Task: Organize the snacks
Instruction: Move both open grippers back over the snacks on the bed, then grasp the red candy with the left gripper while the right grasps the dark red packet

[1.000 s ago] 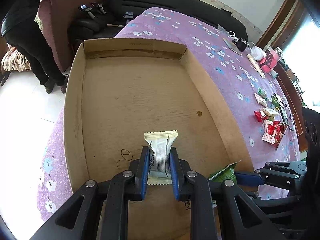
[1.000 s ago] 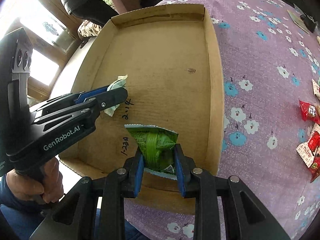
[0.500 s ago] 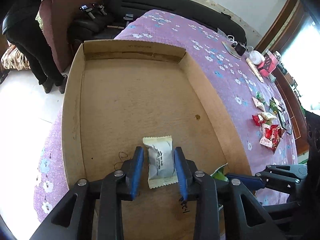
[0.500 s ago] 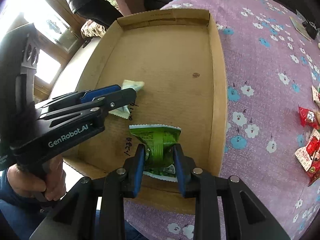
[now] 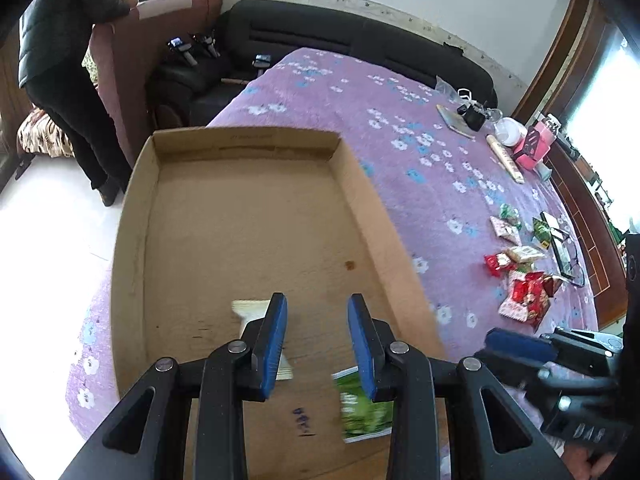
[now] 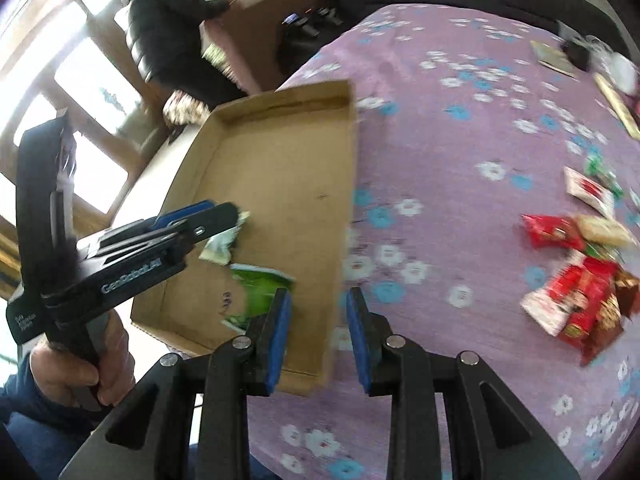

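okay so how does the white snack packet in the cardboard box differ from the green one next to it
The white packet is pale and plain; the green packet is bright green with printed graphics. The white packet lies nearer the box's left wall and further in; the green packet lies closer to the near edge and the right wall. Both lie flat on the floor of the cardboard box, released, with crimped ends.

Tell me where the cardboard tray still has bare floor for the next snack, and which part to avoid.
The cardboard tray is bare across its middle and far end, up to the far wall and between both side walls. The near end is crowded: the white packet and the green packet lie there, apart from each other.
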Demonstrator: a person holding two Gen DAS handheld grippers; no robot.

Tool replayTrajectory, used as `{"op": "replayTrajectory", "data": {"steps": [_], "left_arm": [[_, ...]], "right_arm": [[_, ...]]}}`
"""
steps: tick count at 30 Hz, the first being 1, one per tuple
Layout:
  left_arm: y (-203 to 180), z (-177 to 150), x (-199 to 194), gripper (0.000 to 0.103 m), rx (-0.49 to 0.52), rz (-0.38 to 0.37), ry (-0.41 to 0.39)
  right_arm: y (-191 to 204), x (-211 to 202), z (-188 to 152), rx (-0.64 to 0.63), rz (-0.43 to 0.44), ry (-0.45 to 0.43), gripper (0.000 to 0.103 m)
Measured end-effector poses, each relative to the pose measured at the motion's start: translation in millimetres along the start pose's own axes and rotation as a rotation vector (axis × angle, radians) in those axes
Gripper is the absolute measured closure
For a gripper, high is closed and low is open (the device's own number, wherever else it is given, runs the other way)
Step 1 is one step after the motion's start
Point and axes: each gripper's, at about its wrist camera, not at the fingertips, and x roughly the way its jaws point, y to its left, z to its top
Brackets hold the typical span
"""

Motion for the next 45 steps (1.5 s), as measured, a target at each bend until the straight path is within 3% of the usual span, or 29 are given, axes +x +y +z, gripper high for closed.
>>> {"op": "replayTrajectory", "data": {"steps": [3,7,10,12,15,21,25,28,34,39,45], "left_arm": [[-17.9,0.8,-2.8,0.070,0.018,-0.002,-0.005],[-47.1,-2.2,-10.3,0.070,0.068,-0.009,-0.019],[-66.5,-3.0,-14.7,0.070,0.100,-0.025,-0.025],[-78.8,-4.9,-16.3,0.065,0.124,-0.033,-0.026],[-94.9,-8.1,-15.4,0.063,0.156,-0.046,-0.018],[-121.1,-12.4,-6.7,0.063,0.202,-0.078,0.016],[-140.6,-15.3,2.2,0.063,0.237,-0.121,0.053],[-159.1,-20.7,11.1,0.063,0.287,-0.163,0.102],[-190.2,-39.2,23.7,0.063,0.397,-0.254,0.206],[-214.1,-60.4,31.1,0.045,0.486,-0.305,0.280],[-226.2,-66.7,49.1,0.045,0.468,-0.307,0.303]], "right_arm": [[-31.2,-17.3,6.8,0.062,-0.072,-0.051,0.075],[-96.1,-36.4,17.8,0.180,-0.279,-0.089,0.072],[-135.2,-32.9,19.8,0.220,-0.309,-0.076,0.067],[-157.0,-23.7,15.2,0.259,-0.285,-0.056,0.067],[-172.7,-17.6,1.1,0.322,-0.180,-0.010,0.067],[-145.5,-30.1,-51.4,0.277,-0.074,0.047,0.065],[-139.9,-55.2,-65.5,0.251,-0.099,-0.011,0.065],[-158.0,-73.4,-66.3,0.306,-0.127,-0.066,0.065],[-179.9,-84.6,-83.1,0.391,-0.111,-0.084,0.065],[-187.3,-89.9,-88.6,0.408,-0.119,-0.091,0.065],[-191.4,-91.8,-94.7,0.407,-0.112,-0.082,0.065]]}}
